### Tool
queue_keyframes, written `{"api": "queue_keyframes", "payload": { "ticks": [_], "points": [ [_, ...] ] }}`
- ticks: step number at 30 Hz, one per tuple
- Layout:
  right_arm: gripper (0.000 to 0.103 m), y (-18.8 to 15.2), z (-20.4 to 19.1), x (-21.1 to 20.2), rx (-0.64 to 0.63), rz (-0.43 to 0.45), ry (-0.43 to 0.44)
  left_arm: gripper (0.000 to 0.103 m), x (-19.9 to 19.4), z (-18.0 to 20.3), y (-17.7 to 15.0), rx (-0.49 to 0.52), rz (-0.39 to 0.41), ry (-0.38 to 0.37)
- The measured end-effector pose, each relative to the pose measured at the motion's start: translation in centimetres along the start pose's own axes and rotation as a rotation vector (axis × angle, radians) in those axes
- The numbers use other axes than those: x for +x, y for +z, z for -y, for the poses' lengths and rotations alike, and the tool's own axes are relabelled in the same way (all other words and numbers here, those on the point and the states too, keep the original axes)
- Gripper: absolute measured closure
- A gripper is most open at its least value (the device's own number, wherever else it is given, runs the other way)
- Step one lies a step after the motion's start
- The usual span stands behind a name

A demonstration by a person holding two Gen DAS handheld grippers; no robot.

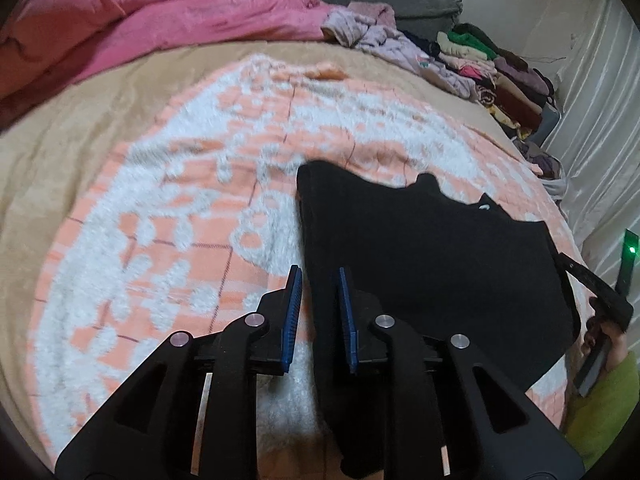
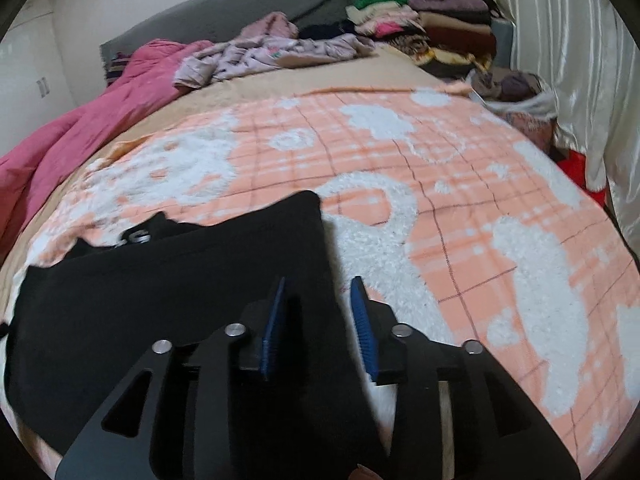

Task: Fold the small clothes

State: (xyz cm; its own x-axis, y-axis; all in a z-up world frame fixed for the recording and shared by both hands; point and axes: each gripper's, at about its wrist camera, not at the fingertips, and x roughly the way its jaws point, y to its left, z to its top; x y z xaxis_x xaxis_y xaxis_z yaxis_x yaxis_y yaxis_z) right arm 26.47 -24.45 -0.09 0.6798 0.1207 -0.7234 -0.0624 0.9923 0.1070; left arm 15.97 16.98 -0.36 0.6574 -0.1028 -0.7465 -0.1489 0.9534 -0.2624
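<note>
One black garment (image 1: pixel 420 248) lies flat on the peach-and-white blanket (image 1: pixel 160 208) covering the bed, with one edge hanging near the bed's front. The left hand-held gripper (image 1: pixel 318 280) straddles the garment's left edge, jaws a little apart, the cloth lying between them but not visibly pinched. The right hand-held gripper (image 2: pixel 320 292) stands over the right edge, jaws partly open, again with nothing clearly clamped. The risk from here, as I judge it: closing now could nip only the top layer, or catch the fluffy blanket along with the cloth, so the fold would drag the blanket up or come out crooked; uneven pulls by the two sides would skew it too. Count: one garment, two grippers, one pink quilt (image 1: pixel 132 12), one pile of clothes (image 2: pixel 420 28) at the far end
</note>
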Motion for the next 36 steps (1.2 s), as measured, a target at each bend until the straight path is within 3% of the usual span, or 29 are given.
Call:
{"api": "queue_keyframes", "payload": {
  "ticks": [5,9,14,17,20,21,26,36],
  "points": [
    [0.058,-1.2,-2.1,-3.2,-0.079,0.035,0.066,0.080,-1.5,1.6,0.0,0.034,0.028,-0.001],
    [0.053,-2.1,-4.3,-4.6,-0.132,0.040,0.118,0.076,-2.0,3.8,-0.3,0.077,0.033,-0.012],
    [0.051,-3.6,-7.8,-5.4,-0.219,0.015,0.182,0.073,-0.8,6.1,-2.0,0.120,-0.022,-0.030],
    [0.051,-4.5,-9.0,-4.9,-0.260,-0.022,0.173,0.071,0.3,6.6,-3.4,0.136,-0.066,-0.020],
    [0.051,-5.3,-8.7,-4.0,-0.285,-0.065,0.090,0.070,0.9,6.5,-4.7,0.142,-0.092,-0.005],
    [0.043,-5.5,-8.3,-3.7,-0.289,-0.073,0.066,0.070,0.9,6.5,-5.0,0.153,-0.089,0.000],
    [0.040,-6.0,-5.6,-3.0,-0.182,-0.103,0.133,0.070,0.8,6.0,-5.6,0.139,-0.090,-0.008],
    [0.033,-6.4,-5.5,-3.9,-0.156,-0.089,0.150,0.070,0.3,5.8,-6.0,0.121,-0.087,-0.005]
  ]
}}
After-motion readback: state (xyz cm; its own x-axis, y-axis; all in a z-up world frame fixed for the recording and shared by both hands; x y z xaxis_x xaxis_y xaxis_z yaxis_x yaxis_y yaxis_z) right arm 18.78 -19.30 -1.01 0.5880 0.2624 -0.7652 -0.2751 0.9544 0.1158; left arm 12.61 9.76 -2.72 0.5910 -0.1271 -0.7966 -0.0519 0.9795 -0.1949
